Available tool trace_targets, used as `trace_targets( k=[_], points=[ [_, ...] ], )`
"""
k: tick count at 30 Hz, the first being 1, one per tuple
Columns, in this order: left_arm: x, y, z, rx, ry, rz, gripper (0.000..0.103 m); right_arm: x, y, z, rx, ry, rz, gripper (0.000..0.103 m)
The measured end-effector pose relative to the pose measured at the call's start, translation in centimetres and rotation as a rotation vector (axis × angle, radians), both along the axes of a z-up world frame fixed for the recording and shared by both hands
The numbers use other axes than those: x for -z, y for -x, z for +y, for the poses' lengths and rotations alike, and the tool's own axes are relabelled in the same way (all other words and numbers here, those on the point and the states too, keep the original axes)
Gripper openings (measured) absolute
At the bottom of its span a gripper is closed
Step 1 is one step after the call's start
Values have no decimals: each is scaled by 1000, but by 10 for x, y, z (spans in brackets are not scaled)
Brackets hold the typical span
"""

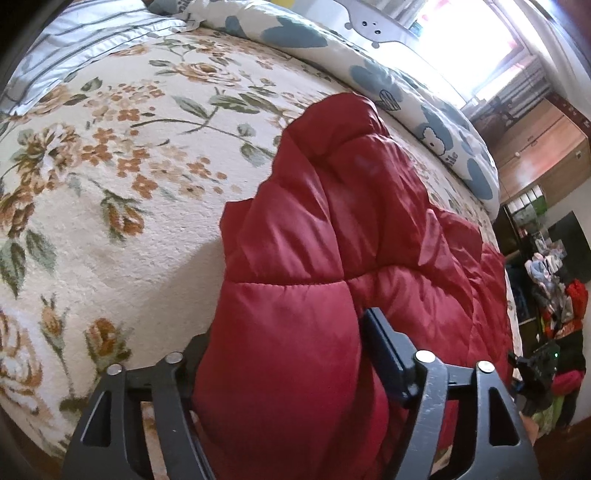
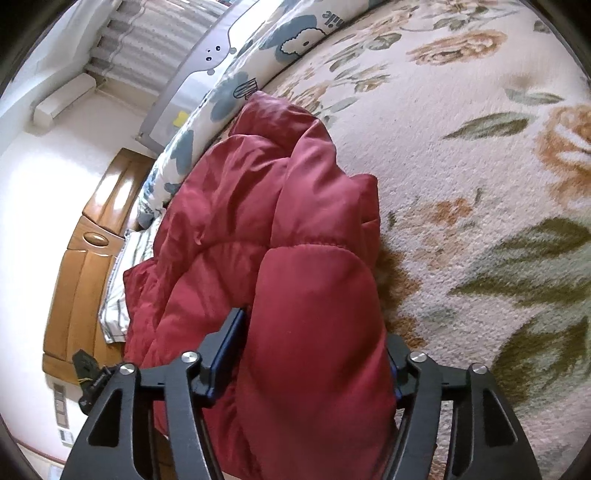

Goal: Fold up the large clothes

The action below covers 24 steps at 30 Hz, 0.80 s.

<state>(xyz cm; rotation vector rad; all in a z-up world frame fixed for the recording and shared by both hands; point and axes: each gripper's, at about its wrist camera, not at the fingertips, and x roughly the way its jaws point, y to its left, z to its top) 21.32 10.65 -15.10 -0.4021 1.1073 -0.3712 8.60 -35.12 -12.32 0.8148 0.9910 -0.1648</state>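
A red quilted puffer jacket [image 1: 332, 236] lies bunched on a floral bed cover [image 1: 110, 184]. My left gripper [image 1: 288, 350] is shut on a thick padded fold of the jacket; its right finger [image 1: 384, 347] shows, the left one is hidden by the fabric. In the right wrist view the same jacket [image 2: 258, 206] fills the middle. My right gripper [image 2: 314, 343] is shut on another thick fold of it, with the left finger [image 2: 229, 343] pressed against the cloth. Both folds are held just above the floral cover [image 2: 480, 184].
A white duvet with blue cartoon prints [image 1: 406, 92] lies along the bed's far side, next to a grey bed rail [image 1: 369, 22]. A striped pillow [image 1: 92, 40] is at the head. A wooden headboard [image 2: 85, 258] and cluttered shelves [image 1: 554, 288] stand beside the bed.
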Motion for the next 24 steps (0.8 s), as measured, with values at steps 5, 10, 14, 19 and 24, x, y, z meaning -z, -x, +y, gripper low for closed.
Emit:
trace_targets(
  k=[5,10,14,19,24],
  points=[
    [-8,0,2,2,-31,-14,78,-8,-1,1,-3,72,17,76],
    [-16,-7,-9,14,-113,-26,79,-14,-8,1,-14,132,32,77],
    [-23,-15,-23,28,-189,-37,79,-19,-19,0,-33,183,40,77],
    [-30,-28,-36,41,-240,-38,80,-24,-40,-5,-49,221,40,77],
    [-32,-48,-43,61,-247,-32,80,-25,-65,-10,-72,237,49,79]
  ],
)
